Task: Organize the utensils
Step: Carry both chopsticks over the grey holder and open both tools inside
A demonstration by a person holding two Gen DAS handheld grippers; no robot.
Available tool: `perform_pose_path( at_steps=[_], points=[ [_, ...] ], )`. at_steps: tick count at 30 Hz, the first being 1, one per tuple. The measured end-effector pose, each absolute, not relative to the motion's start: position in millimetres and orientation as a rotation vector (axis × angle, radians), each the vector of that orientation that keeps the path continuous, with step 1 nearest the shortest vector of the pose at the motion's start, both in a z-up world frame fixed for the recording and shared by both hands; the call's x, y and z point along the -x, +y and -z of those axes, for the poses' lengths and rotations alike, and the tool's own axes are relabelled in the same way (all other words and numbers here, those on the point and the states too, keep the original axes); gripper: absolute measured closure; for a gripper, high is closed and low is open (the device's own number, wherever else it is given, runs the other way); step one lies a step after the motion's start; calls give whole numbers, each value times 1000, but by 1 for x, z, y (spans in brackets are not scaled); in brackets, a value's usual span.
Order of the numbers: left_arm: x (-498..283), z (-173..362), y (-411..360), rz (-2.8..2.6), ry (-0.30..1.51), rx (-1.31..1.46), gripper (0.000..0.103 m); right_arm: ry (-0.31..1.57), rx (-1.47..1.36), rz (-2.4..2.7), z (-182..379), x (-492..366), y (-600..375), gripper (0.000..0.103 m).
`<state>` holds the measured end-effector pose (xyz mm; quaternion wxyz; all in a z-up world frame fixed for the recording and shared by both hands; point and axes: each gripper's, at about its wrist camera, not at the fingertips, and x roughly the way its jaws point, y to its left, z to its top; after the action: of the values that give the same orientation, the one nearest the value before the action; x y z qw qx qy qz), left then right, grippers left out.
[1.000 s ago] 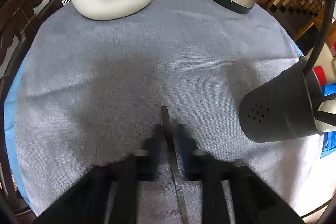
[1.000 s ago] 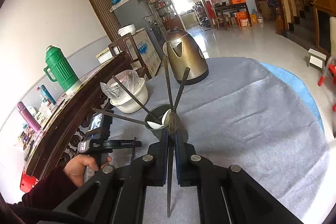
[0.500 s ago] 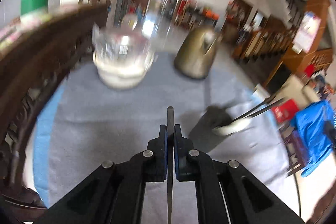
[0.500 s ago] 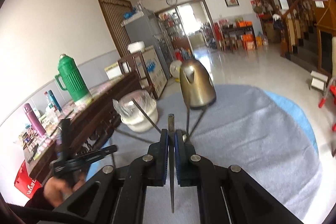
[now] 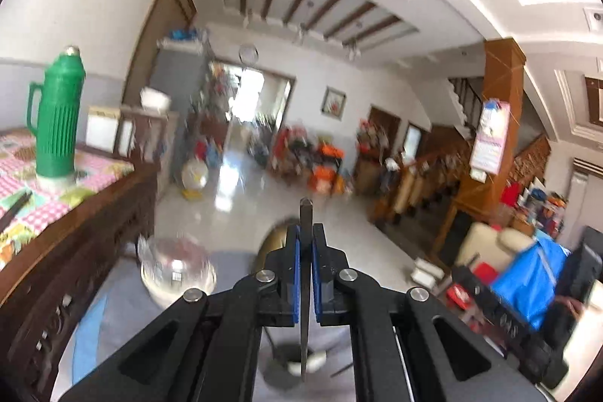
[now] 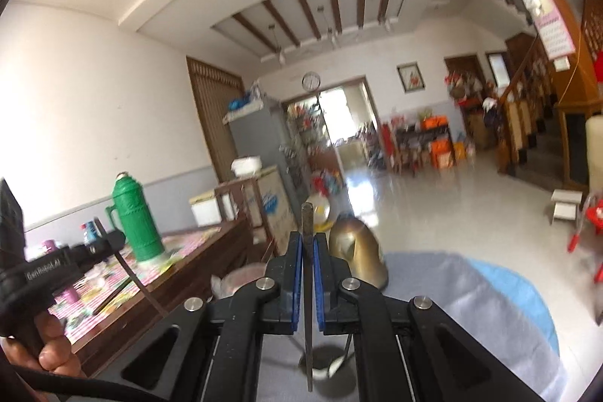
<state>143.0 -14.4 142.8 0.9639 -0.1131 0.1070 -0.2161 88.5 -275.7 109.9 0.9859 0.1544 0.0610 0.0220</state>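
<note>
My left gripper [image 5: 306, 232] is shut on a dark chopstick [image 5: 306, 213] that stands upright between its blue pads, high above the table. My right gripper [image 6: 307, 240] is shut on a second dark chopstick [image 6: 307, 221], also upright. A grey utensil holder [image 5: 280, 370] with a white spoon [image 5: 307, 360] in it shows low between the left fingers. The right wrist view shows the holder [image 6: 331, 356] beneath the right chopstick's lower end. At the left of that view, a hand [image 6: 49, 349] holds the left gripper [image 6: 113, 240] with its chopstick [image 6: 132, 275] slanting down.
A grey cloth [image 6: 452, 289] covers the round table. A brass kettle [image 6: 358, 251] and a white bowl under clear plastic [image 5: 173, 270] stand at its far side. A green thermos [image 6: 133, 217] sits on a wooden sideboard [image 5: 94, 225] at the left.
Both grippers have risen and tipped up toward level. The left one has lifted its chopstick off the cloth. The holder has dropped to the bottom of both views.
</note>
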Motion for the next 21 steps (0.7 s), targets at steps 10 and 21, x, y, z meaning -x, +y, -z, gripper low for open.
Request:
perform_pose_path(
  at_steps=[10, 21],
  points=[
    [-216, -73, -73, 273, 202, 232, 97, 112, -288, 39, -73, -164, -258, 97],
    [-243, -18, -95, 258, 472, 146, 95, 324, -307, -16, -25, -202, -268, 94]
  ],
)
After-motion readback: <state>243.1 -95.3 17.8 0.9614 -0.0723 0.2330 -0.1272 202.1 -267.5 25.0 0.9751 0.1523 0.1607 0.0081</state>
